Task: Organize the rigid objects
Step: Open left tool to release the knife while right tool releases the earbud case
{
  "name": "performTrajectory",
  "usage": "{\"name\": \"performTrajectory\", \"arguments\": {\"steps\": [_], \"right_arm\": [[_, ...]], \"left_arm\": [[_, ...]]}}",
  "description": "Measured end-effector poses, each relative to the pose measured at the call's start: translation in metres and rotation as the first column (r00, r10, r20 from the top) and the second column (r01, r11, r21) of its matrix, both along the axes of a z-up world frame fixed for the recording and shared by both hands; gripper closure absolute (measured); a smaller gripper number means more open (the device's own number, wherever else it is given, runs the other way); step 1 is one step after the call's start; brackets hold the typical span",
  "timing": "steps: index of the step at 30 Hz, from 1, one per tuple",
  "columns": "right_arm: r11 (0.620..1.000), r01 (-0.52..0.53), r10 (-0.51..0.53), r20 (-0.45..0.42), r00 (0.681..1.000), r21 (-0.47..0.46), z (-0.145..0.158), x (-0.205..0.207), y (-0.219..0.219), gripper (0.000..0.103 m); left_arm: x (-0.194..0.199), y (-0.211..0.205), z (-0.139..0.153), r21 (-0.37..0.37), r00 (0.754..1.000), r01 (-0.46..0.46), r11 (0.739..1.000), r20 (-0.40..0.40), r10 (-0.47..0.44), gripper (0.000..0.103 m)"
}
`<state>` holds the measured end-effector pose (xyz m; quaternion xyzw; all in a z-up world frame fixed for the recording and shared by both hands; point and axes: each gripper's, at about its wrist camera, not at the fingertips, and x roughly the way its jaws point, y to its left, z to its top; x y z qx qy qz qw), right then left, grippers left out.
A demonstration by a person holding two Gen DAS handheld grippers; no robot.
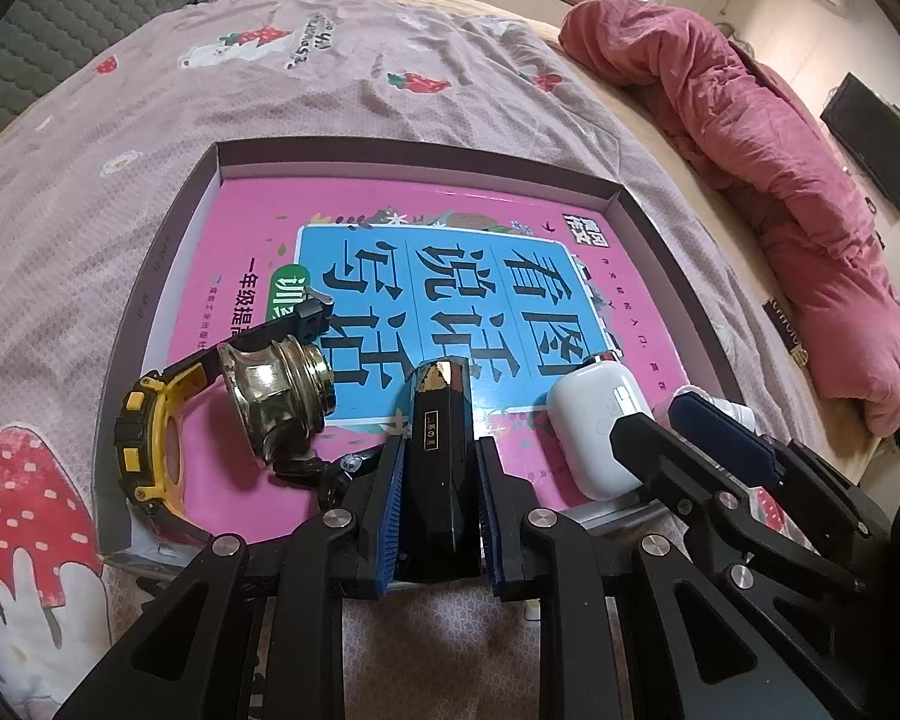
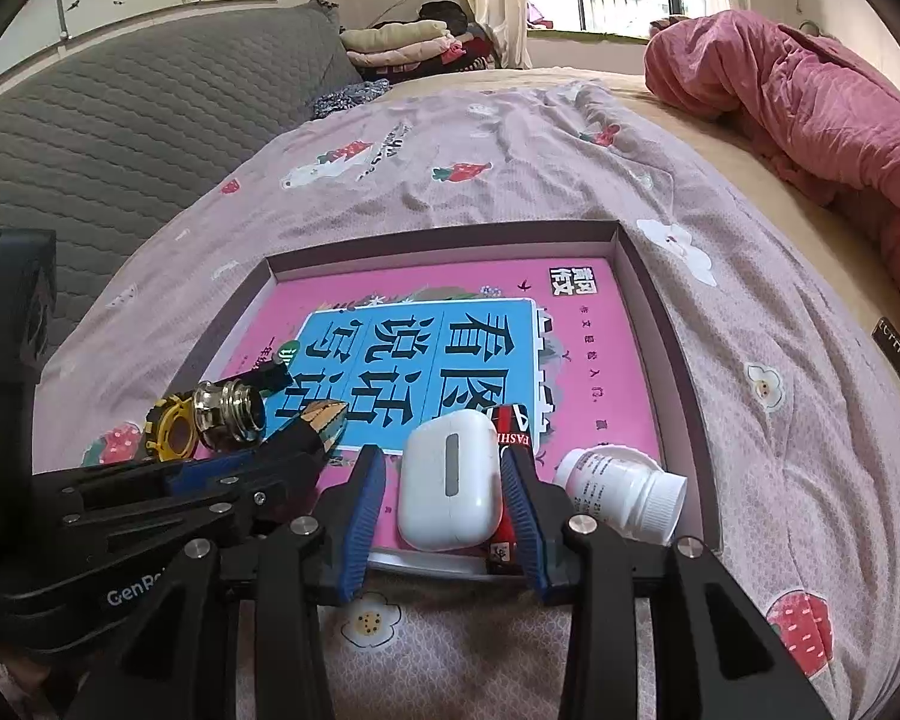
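A shallow tray (image 1: 621,192) sits on the bed, lined with a pink book; watch (image 1: 150,438), metal knob (image 1: 276,396), earbud case (image 2: 447,486) and pill bottle (image 2: 624,492) are lined up along its near edge, seemingly to keep them together. The left claw (image 1: 437,474) pinches a black box (image 1: 441,432) over that row. The right claw (image 2: 444,498) is spread, straddling the earbud case with a gap on its left.

A pink book (image 1: 510,228) with a blue title panel lines the box; the watch (image 1: 150,432) is yellow-black, the earbud case (image 2: 447,489) white, the bedsheet (image 1: 330,90) mauve with strawberries.
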<state>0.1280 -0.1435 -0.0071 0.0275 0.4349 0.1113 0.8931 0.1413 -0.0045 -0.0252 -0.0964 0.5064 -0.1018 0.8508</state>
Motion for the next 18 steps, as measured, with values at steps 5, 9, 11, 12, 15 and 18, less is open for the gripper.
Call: {"name": "performTrajectory", "arguments": {"steps": [5, 9, 11, 12, 15, 18], "right_arm": [[1.000, 0.008, -0.008, 0.003, 1.000, -0.002, 0.002, -0.002, -0.002, 0.063], [1.000, 0.012, -0.012, 0.012, 1.000, -0.008, 0.005, -0.005, -0.004, 0.063], [1.000, 0.014, -0.014, 0.020, 1.000, -0.010, 0.008, -0.007, -0.005, 0.060], [1.000, 0.015, -0.015, 0.025, 1.000, -0.013, 0.010, -0.009, -0.006, 0.058], [1.000, 0.023, -0.022, 0.043, 0.999, -0.016, 0.014, -0.014, -0.007, 0.053], [0.999, 0.026, -0.024, 0.057, 0.998, -0.026, 0.018, -0.017, -0.009, 0.053]], "left_arm": [[0.000, 0.000, 0.002, 0.001, 1.000, -0.004, 1.000, 0.002, 0.004, 0.080], [-0.003, 0.001, 0.006, 0.003, 1.000, -0.008, 1.000, 0.015, 0.008, 0.079], [-0.006, 0.002, 0.011, -0.017, 1.000, -0.003, 1.000, 0.028, 0.003, 0.076], [-0.007, 0.002, 0.013, -0.019, 0.999, -0.002, 1.000, 0.032, 0.002, 0.073], [-0.012, 0.002, 0.019, -0.011, 0.999, 0.002, 1.000, 0.043, -0.001, 0.064], [-0.016, 0.003, 0.022, -0.005, 0.999, 0.001, 1.000, 0.049, 0.000, 0.062]]}}
